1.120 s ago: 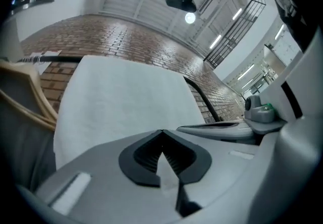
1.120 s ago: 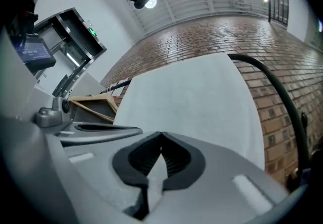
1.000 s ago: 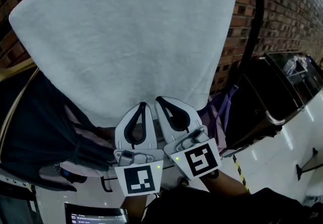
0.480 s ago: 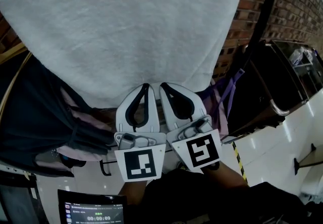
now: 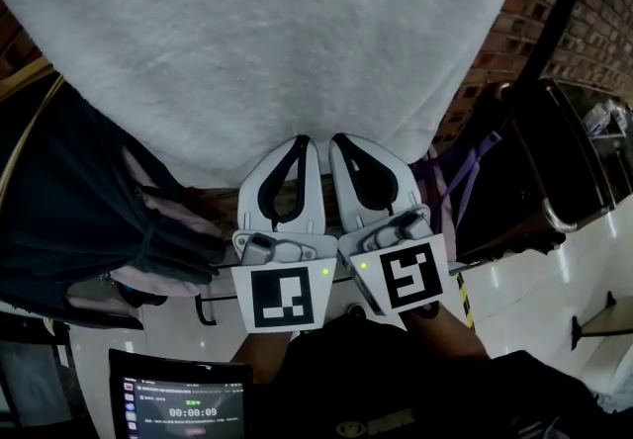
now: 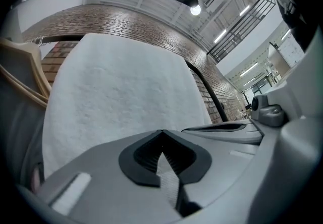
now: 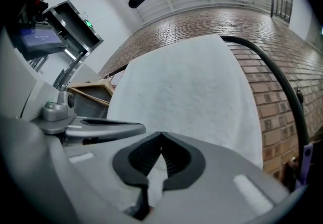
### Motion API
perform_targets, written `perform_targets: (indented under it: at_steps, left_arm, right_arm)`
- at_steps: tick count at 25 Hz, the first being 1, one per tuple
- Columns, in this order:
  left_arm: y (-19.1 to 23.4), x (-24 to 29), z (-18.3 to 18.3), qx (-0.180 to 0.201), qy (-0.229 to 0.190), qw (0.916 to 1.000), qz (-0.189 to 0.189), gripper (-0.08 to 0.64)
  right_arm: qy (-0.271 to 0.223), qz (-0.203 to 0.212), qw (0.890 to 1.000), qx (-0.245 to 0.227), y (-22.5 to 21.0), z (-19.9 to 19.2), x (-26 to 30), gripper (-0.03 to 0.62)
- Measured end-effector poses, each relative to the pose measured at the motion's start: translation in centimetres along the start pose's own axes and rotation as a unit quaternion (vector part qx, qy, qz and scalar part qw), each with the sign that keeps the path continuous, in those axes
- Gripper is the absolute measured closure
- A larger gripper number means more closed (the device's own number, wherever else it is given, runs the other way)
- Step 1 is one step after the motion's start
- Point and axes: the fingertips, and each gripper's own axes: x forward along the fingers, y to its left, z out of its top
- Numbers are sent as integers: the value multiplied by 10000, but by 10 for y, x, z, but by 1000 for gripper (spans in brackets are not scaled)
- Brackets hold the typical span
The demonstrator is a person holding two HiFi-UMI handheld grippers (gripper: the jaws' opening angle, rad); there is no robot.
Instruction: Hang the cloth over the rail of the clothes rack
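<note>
A big white towel-like cloth (image 5: 267,42) fills the top of the head view, spread upward from my two grippers. They stand side by side below it. My left gripper (image 5: 302,142) and my right gripper (image 5: 336,138) are both shut on the cloth's lower edge. In the left gripper view a fold of cloth (image 6: 126,97) shows pinched between the dark pads of the left gripper (image 6: 161,133). The right gripper (image 7: 160,135) grips the cloth (image 7: 186,97) the same way. The rack's black rail (image 7: 275,81) comes out from behind the cloth's upper right corner and curves down.
Dark garments (image 5: 59,210) and a wooden hanger (image 6: 20,79) hang on the rack to the left of the cloth. A purple strap (image 5: 465,180) and a black cabinet (image 5: 534,160) stand at the right. A brick wall (image 7: 272,112) lies behind. A tablet (image 5: 178,397) shows at the bottom left.
In the head view the cloth now spreads wider across the top, and both grippers sit slightly higher and further right. Their grip on the edge is unchanged. More of the tablet shows.
</note>
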Motion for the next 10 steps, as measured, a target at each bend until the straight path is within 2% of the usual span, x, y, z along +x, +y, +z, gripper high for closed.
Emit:
perform_targets:
  at_steps: [10]
  left_arm:
    - [16, 23, -11, -27, -119, 9999, 18, 554]
  right_arm:
    - [-34, 70, 9999, -76, -3, -15, 27, 589]
